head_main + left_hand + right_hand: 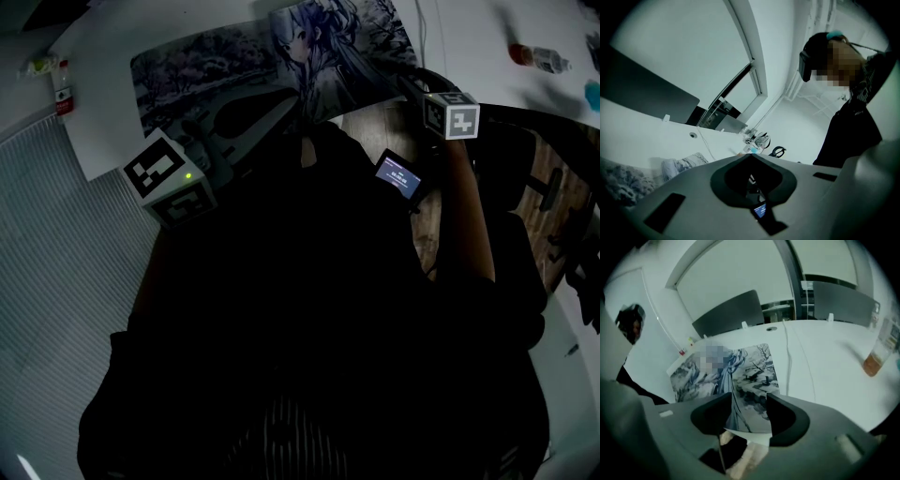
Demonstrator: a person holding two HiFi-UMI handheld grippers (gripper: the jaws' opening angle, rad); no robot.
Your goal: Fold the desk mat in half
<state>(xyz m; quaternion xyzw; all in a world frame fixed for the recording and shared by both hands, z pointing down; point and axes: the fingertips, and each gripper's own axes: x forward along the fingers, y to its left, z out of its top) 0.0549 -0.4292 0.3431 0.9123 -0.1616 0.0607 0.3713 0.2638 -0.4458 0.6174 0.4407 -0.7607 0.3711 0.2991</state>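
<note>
The desk mat (272,56), printed with a grey-blue anime drawing, lies flat on the white table (112,56) at the top of the head view. My right gripper (749,401) points down at the mat's (740,373) near edge. Its jaws are open and the edge lies between the pads, which do not press on it. In the head view that gripper (412,82) sits at the mat's near right corner. My left gripper (272,112) hovers over the mat's near left part. In its own view the left gripper's (750,157) dark pads meet with nothing seen between them.
A bottle (876,355) with orange liquid stands on the table to the right, and a white cable (787,348) runs beside the mat. Dark panels (729,312) line the table's far side. Another person (853,117) stands nearby. A wooden chair (553,216) is at right.
</note>
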